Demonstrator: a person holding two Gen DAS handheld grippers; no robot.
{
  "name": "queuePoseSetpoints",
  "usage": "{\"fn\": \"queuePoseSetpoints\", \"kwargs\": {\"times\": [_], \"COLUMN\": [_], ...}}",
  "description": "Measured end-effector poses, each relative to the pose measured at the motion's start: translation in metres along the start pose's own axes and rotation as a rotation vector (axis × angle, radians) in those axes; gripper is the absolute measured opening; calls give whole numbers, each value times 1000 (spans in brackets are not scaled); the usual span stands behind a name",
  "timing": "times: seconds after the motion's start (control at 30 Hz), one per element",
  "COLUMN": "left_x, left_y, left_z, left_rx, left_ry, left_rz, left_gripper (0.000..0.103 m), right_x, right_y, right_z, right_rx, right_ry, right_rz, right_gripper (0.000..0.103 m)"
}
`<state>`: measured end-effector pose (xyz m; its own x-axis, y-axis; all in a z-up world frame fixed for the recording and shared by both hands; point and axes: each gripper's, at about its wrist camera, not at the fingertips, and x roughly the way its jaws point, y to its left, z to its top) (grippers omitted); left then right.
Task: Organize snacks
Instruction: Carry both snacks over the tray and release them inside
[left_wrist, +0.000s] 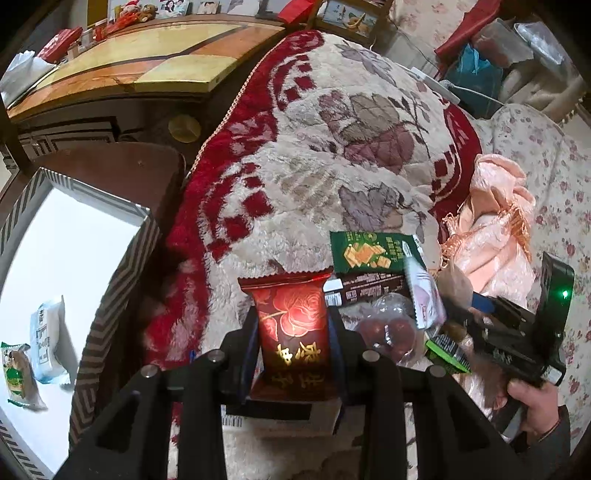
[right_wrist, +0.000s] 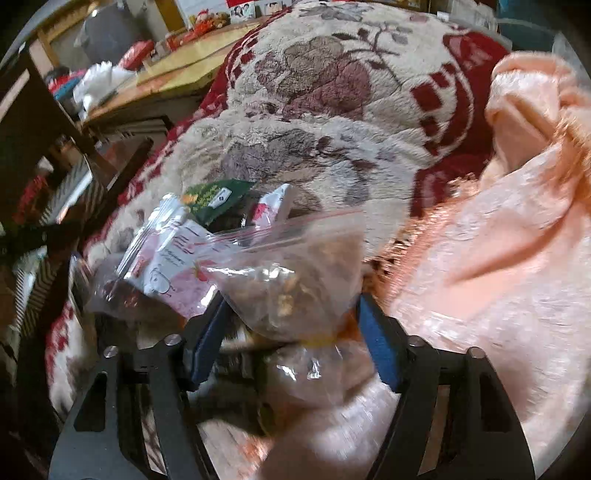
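My left gripper (left_wrist: 291, 325) is shut on a red snack packet with a gold rose print (left_wrist: 291, 325), held above the plush blanket. To its right lies a pile of snacks: a green cracker packet (left_wrist: 369, 253), a dark brown bar (left_wrist: 369, 291), a clear bag of red dates (left_wrist: 388, 328) and a pink-white packet (left_wrist: 424, 299). My right gripper (right_wrist: 291, 314) is open, its blue pads either side of a clear zip bag of nuts (right_wrist: 288, 280). The right wrist view is blurred. The green packet (right_wrist: 214, 197) and pink-white packet (right_wrist: 173, 266) lie just beyond.
A white box with a striped rim (left_wrist: 110, 295) stands at the left and holds two wrapped snacks (left_wrist: 48, 339). A peach cloth (right_wrist: 498, 240) lies right of the pile. A wooden table (left_wrist: 147, 62) stands behind the red and cream blanket (left_wrist: 332, 129).
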<state>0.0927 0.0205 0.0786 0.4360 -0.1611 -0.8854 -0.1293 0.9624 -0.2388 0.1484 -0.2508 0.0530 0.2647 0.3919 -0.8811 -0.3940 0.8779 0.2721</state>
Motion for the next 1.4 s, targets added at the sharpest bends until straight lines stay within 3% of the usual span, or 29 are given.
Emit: {"fn": "queuePoseSetpoints", "kwargs": {"times": [0.07, 0.13, 0.37, 0.53, 0.83, 1.4], "left_x": [-3, -6, -32, -55, -86, -124], "left_y": [0, 3, 13, 25, 70, 178], "left_z": [-3, -5, -18, -30, -56, -84], "left_rx": [7, 5, 5, 11, -43, -192], "left_ry": [-5, -6, -52, -97, -142, -198], "left_rz": [7, 2, 13, 59, 126, 248], "left_gripper": [36, 36, 36, 36, 36, 36], "right_x": [-2, -12, -74, -97, -84, -52], "right_y": [-4, -4, 32, 75, 156, 277], "right_z": [-4, -10, -21, -26, -30, -10], "right_rx": [39, 76, 79, 47, -30, -202], "right_ry": [-21, -41, -200, -252, -216, -125], "right_rz": [31, 62, 97, 167, 276, 364], "right_gripper": [40, 37, 37, 37, 37, 37]}}
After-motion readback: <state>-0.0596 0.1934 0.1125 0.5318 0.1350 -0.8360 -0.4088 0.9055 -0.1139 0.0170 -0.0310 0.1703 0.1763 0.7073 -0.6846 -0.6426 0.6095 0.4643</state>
